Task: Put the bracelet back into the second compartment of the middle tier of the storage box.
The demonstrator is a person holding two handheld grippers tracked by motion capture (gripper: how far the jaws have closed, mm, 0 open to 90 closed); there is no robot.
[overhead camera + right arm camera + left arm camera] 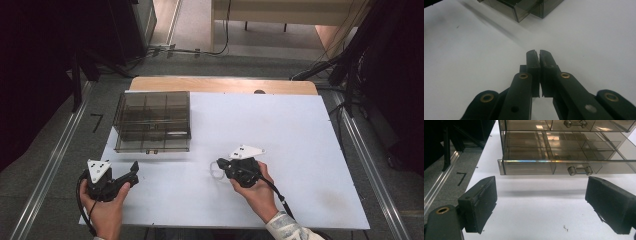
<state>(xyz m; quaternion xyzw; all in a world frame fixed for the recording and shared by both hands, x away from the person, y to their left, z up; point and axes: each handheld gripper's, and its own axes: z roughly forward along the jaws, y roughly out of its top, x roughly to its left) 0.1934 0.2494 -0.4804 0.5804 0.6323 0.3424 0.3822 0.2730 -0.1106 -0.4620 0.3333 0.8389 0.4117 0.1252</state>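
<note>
A smoky clear plastic drawer box (152,121) stands at the back left of the white board (280,130). My left gripper (134,167) rests near the board's front left corner, open, with nothing between its jaws. In the left gripper view the gripper (541,202) faces the box (564,147), whose lower drawer (529,166) sticks out a little, handle (580,170) to the right. My right gripper (219,164) lies near the board's middle, shut. A faint pale loop (215,173) lies by its tip; what it is I cannot tell. In the right gripper view the jaws (539,52) meet with nothing seen between them.
The board sits on a wooden table (225,84) with grey floor and metal rails (55,160) on both sides. Dark stands and cables (345,65) crowd the far right. A corner of the box (524,7) lies ahead of the right gripper.
</note>
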